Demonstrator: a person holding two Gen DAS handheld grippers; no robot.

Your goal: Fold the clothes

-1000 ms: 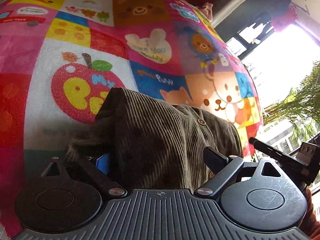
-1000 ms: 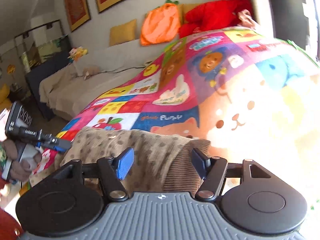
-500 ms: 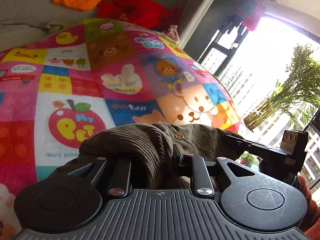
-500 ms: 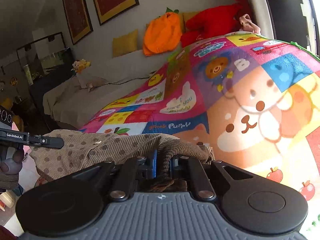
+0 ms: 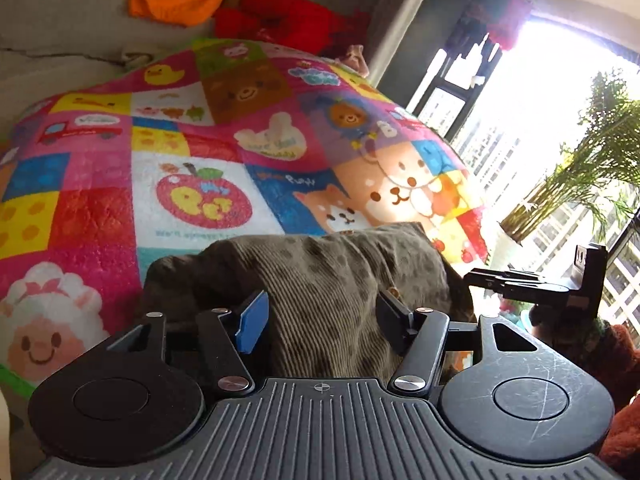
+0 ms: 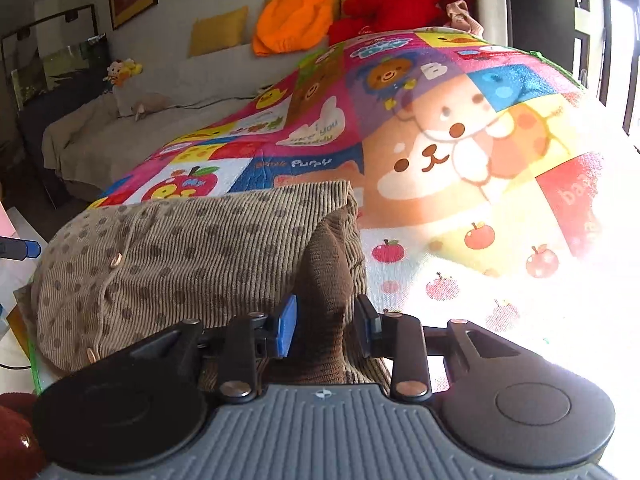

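A brown corduroy garment with dark dots and copper buttons (image 5: pixel 332 280) lies folded in a bundle at the near edge of the colourful cartoon play mat (image 5: pixel 192 160). My left gripper (image 5: pixel 320 320) is open, with its fingers on either side of the cloth. My right gripper (image 6: pixel 326 326) is open around a raised fold at the right end of the garment (image 6: pixel 168 256). The right gripper also shows in the left wrist view (image 5: pixel 520 286), at the bundle's right end.
Orange and red plush cushions (image 6: pixel 296 16) lie at the head of the mat. A beige sofa (image 6: pixel 132 128) stands on the left. A bright window and a potted palm (image 5: pixel 580 184) are on the right. The mat's far part is bare.
Both grippers were shut on the garment half a second ago and are now open. The garment has settled on the mat as a wider, flatter bundle.
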